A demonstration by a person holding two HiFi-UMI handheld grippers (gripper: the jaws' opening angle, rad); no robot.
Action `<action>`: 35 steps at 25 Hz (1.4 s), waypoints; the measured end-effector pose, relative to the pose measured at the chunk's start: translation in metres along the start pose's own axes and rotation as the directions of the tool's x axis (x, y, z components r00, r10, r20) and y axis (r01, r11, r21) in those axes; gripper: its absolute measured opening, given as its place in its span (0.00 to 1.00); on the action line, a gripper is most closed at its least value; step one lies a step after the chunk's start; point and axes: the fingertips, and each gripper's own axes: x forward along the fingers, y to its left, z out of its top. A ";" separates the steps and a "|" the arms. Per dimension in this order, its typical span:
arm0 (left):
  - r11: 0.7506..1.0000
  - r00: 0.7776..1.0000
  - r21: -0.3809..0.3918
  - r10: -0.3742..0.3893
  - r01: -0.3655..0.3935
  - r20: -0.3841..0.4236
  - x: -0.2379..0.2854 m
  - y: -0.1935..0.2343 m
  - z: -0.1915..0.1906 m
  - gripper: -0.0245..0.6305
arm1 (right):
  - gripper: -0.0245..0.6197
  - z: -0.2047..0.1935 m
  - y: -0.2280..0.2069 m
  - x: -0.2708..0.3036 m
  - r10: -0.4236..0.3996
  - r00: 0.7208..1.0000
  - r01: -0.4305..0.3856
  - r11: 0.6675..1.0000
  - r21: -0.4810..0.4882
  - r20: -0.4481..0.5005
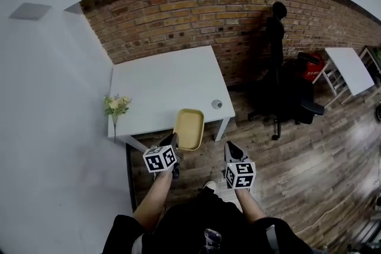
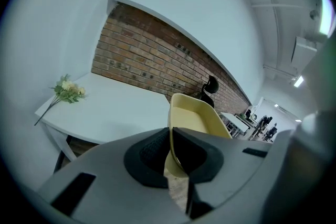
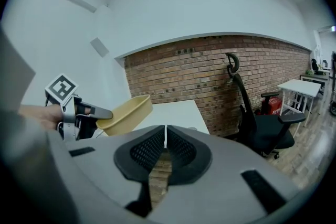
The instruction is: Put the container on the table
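A shallow yellow container (image 1: 189, 128) hangs in the air over the near edge of the white table (image 1: 166, 89). My left gripper (image 1: 173, 146) is shut on its near rim; in the left gripper view the yellow container (image 2: 195, 118) sticks up from between the jaws (image 2: 171, 152). The right gripper view shows the container (image 3: 125, 113) from the side, tilted, with the left gripper (image 3: 79, 113) clamped on it. My right gripper (image 1: 232, 151) hovers to the right, over the floor, shut with nothing between its jaws (image 3: 165, 147).
A small bunch of pale flowers (image 1: 116, 106) lies at the table's left front corner. A small round object (image 1: 217, 104) sits near its right front corner. A black office chair (image 1: 286, 89) stands to the right before the brick wall (image 1: 226, 9); a second white table (image 1: 351, 68) is farther right.
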 end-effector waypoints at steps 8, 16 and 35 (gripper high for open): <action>0.999 1.000 -0.037 0.026 -0.025 0.017 0.048 -0.004 0.022 0.08 | 0.08 0.021 -0.030 0.042 0.028 1.000 -0.028 0.999 -0.015 -0.006; 0.998 0.999 -0.058 0.037 -0.037 0.008 0.070 -0.006 0.025 0.08 | 0.08 0.027 -0.048 0.053 0.023 1.000 -0.023 1.000 0.001 0.005; 0.995 0.998 -0.083 0.055 -0.054 0.015 0.143 -0.005 0.052 0.08 | 0.08 0.040 -0.087 0.085 0.002 1.000 -0.002 1.000 0.005 0.006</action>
